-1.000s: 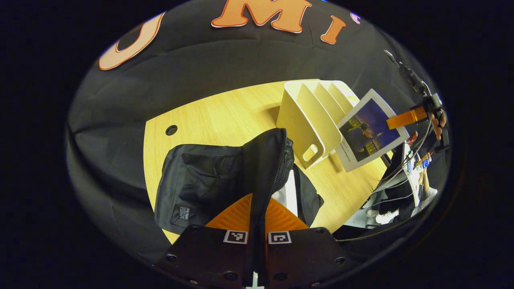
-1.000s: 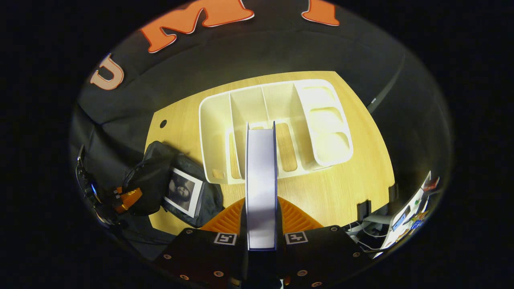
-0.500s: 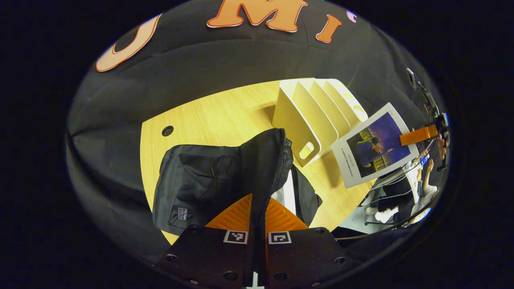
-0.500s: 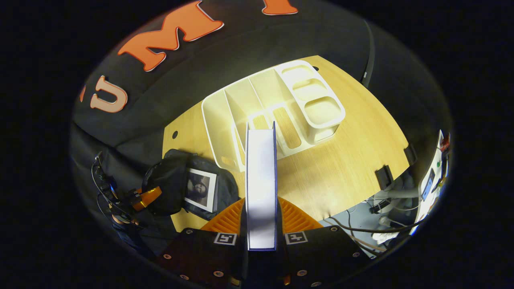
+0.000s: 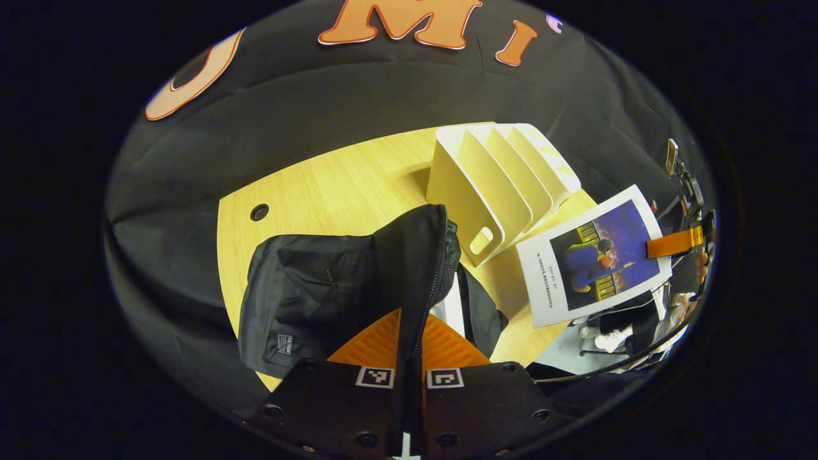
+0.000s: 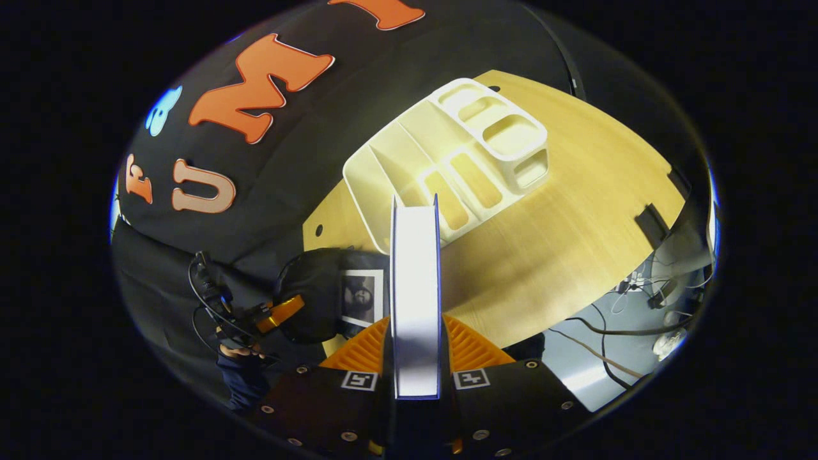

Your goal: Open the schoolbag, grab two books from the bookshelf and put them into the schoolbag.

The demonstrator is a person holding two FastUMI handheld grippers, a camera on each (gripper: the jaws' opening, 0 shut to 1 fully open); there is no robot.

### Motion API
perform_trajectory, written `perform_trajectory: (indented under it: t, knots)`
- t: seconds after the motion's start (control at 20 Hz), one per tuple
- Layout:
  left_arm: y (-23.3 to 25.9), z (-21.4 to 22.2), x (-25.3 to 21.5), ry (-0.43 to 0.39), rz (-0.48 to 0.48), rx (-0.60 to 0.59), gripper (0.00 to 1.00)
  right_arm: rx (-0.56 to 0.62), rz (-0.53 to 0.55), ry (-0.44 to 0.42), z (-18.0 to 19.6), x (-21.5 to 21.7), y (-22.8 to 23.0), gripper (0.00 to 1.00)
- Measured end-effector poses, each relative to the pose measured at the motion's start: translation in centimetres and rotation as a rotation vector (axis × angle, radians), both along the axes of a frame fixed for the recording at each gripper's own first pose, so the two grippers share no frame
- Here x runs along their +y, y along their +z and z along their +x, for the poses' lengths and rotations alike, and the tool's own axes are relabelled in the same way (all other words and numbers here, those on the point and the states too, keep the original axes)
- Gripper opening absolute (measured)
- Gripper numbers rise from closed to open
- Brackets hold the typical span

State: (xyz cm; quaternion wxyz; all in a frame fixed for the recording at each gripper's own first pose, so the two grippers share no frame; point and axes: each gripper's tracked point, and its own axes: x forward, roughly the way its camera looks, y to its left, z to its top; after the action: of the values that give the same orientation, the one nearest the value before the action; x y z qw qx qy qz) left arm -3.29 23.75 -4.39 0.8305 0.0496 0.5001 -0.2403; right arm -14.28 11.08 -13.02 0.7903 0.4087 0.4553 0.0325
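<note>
Holding the schoolbag [image 5: 332, 287] open, the left gripper [image 5: 409, 332] has its jaws closed on the raised flap [image 5: 422, 255], both orange fingers [image 5: 370, 342] pressed against the black fabric along the zipper edge. In the left gripper view the bag lies on the wooden table [image 5: 345, 179] toward 8 o'clock of the white bookshelf [image 5: 498, 185], with a pale edge of something inside it showing at the opening. At 3 o'clock in that view the right gripper [image 5: 677, 243] carries a book [image 5: 591, 259] in the air, its picture cover facing the camera, over the table's edge just beside the shelf.

In the right gripper view the right gripper [image 6: 415, 345] has its jaws clamped on that book [image 6: 415, 294], seen edge-on between the ridged fingers [image 6: 473, 345]. Beyond it, at 12 o'clock, stands the bookshelf [image 6: 447, 166]. At 9 o'clock lies the schoolbag [image 6: 319, 287], another book [image 6: 361, 299] with a portrait cover inside its opening, and the left gripper [image 6: 281, 313] at the flap, with a hand [image 6: 236, 351] behind it.
</note>
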Motion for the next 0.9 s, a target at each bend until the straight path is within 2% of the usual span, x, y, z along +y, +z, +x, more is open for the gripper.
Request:
perform_trajectory:
  t: [0.45,0.9]
  knots:
    - [0.9,0.4,0.5,0.018,-0.015,-0.012,0.05,-0.108,0.181,0.068,2.6,6.9,0.6,0.27]
    - [3.1,1.0,1.4,0.045,-0.023,-0.043,0.05,-0.132,0.238,0.146,5.6,12.4,-0.6,0.28]
